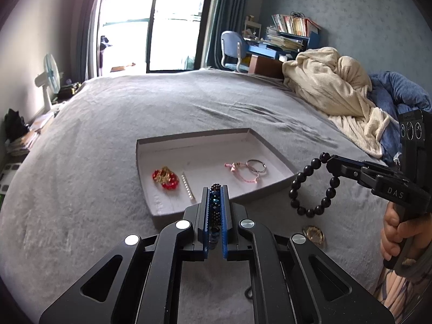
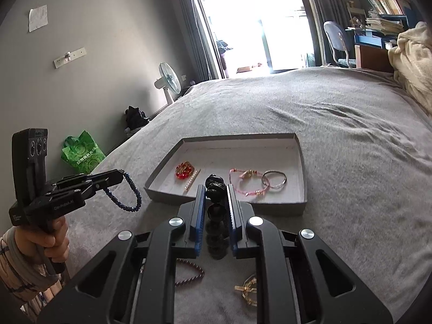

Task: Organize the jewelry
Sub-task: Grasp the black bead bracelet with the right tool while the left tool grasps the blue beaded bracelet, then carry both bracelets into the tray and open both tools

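A shallow grey box [image 1: 151, 145] [image 2: 302, 162] lies on the bed. It holds a red bead piece [image 1: 165, 178] [image 2: 184, 172], a pearl strand [image 1: 188, 187] [image 2: 192, 179], a pink cord bracelet [image 1: 243, 174] [image 2: 244, 182] and a silver bangle [image 1: 256, 166] [image 2: 274, 179]. My left gripper [image 1: 215, 189] [image 2: 122, 174] is shut on a dark blue beaded bracelet [image 1: 215, 202] [image 2: 133, 193], held just before the box. My right gripper [image 2: 215, 186] [image 1: 329, 162] is shut on a black bead bracelet [image 1: 310, 189] [image 2: 214, 216], right of the box.
A gold piece [image 1: 313, 234] [image 2: 247, 290] and a dark maroon bead bracelet [image 2: 191, 271] lie on the grey bedspread [image 1: 135, 102] near me. A cream blanket [image 1: 332, 86] is heaped at the right. A fan [image 2: 168, 79] and a green bag [image 2: 82, 152] stand beside the bed.
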